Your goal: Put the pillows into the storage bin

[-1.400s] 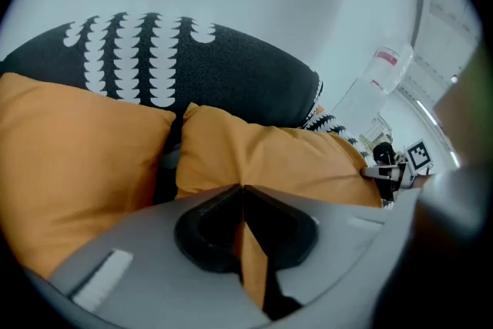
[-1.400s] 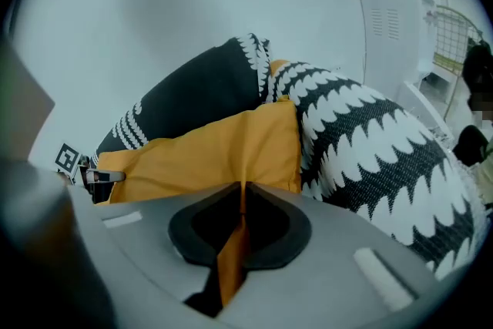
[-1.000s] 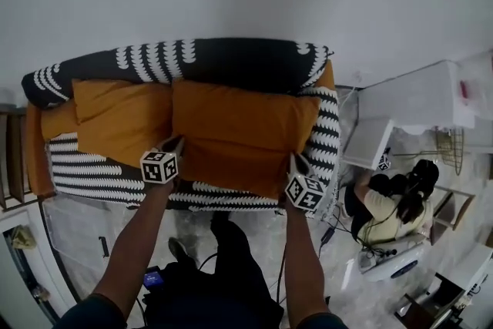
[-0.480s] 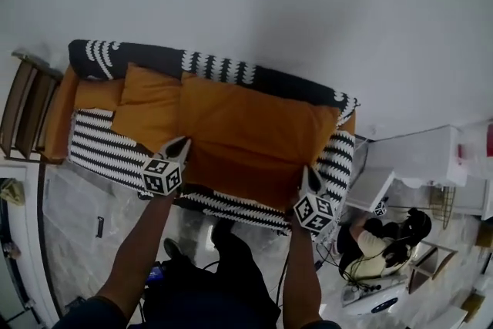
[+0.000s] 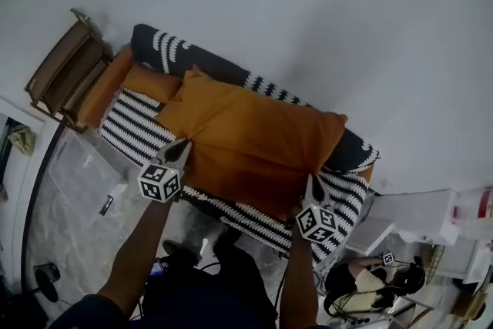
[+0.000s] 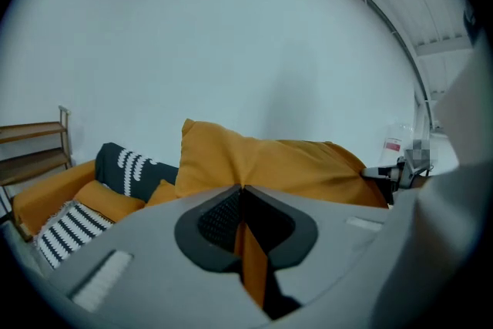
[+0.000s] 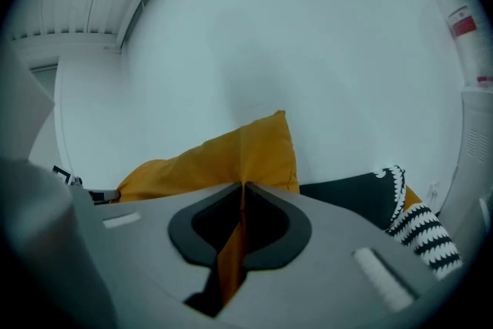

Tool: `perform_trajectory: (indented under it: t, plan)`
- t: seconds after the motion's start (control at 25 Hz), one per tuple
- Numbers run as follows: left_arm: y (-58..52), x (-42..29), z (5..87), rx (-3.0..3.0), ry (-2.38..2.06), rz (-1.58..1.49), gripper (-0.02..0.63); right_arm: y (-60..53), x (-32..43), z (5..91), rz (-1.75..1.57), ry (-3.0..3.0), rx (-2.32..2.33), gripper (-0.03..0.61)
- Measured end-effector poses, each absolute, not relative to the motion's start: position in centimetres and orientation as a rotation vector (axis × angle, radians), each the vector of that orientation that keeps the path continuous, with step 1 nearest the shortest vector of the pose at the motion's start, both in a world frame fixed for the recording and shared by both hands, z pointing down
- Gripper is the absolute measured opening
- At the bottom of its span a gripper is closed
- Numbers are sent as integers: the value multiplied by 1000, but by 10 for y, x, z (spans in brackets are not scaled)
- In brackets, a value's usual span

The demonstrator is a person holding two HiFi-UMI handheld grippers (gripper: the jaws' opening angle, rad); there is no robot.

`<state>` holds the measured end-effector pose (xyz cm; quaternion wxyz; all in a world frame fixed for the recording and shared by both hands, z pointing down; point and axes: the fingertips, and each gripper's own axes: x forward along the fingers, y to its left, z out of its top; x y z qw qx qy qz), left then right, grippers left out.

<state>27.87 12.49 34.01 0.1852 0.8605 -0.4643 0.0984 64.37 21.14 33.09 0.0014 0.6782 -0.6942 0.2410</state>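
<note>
Head view starts nearest with our forearms point(image 5: 142, 243) rising from the bottom edge toward the sofa point(image 5: 127, 131), each hand carrying a gripper. Our left gripper point(image 5: 183, 144) is clamped on the near left corner of the big orange pillow point(image 5: 254, 136), and our right gripper point(image 5: 310, 181) is clamped on its near right corner. In both gripper views a fold of orange cloth sits pinched between the closed jaws. Between the two tools the pillow spreads wide above the sofa's seat, hiding much of the striped black-and-white cover. At the sofa's left end, as we see it, a second orange pillow point(image 5: 154, 82) lies against the dark backrest. Just past that end stands a wooden rack point(image 5: 65, 69). Off the sofa's right end are a white cabinet point(image 5: 412, 212) and a seated person point(image 5: 362, 281). Behind the sofa rises a plain white wall point(image 5: 308, 11)
</note>
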Motion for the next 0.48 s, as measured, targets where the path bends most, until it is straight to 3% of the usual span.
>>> perform_trajectory:
  t: [0.48]
  plan:
    - [196,72,274,2312,-1590,78,5,194,448,242,594,-2445,1867,15]
